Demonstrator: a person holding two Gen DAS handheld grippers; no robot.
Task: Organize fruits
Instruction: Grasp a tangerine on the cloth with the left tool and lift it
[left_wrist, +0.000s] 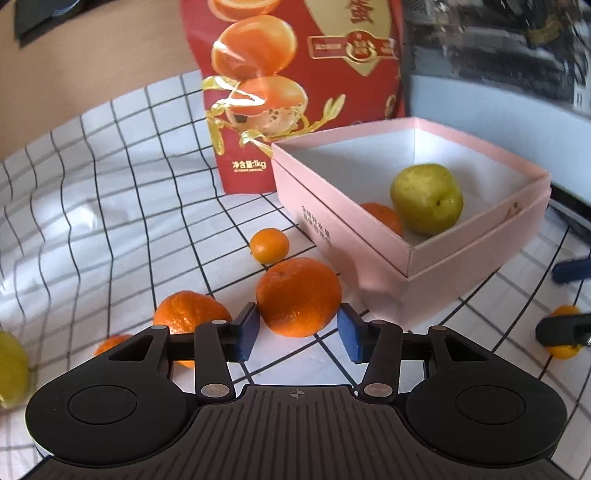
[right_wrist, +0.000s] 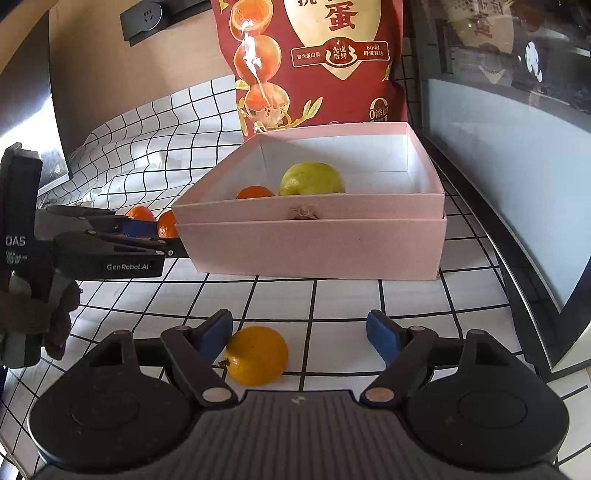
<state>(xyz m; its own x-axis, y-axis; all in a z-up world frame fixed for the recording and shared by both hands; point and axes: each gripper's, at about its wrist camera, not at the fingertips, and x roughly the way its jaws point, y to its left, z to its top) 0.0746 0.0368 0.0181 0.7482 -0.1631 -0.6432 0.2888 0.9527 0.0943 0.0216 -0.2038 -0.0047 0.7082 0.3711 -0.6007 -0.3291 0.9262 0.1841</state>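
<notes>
A pink box (left_wrist: 369, 236) (right_wrist: 314, 236) holds a green pear (left_wrist: 426, 199) (right_wrist: 312, 179) and a small orange (left_wrist: 384, 216) (right_wrist: 255, 192). My left gripper (left_wrist: 299, 332) is open, its blue pads on either side of a large orange (left_wrist: 299, 295) on the checked cloth, close to it. Other oranges lie nearby: a small one (left_wrist: 269, 245), one by the left finger (left_wrist: 188, 314), one lower left (left_wrist: 110, 343). My right gripper (right_wrist: 299, 336) is open over a yellow-orange fruit (right_wrist: 256, 356) that lies against its left pad (right_wrist: 216, 332).
A red snack bag (left_wrist: 303, 81) (right_wrist: 317, 62) stands behind the box. A yellow-green fruit (left_wrist: 13, 369) lies at the far left edge. A dark glass appliance (right_wrist: 517, 147) borders the right. The left gripper shows in the right wrist view (right_wrist: 92, 251).
</notes>
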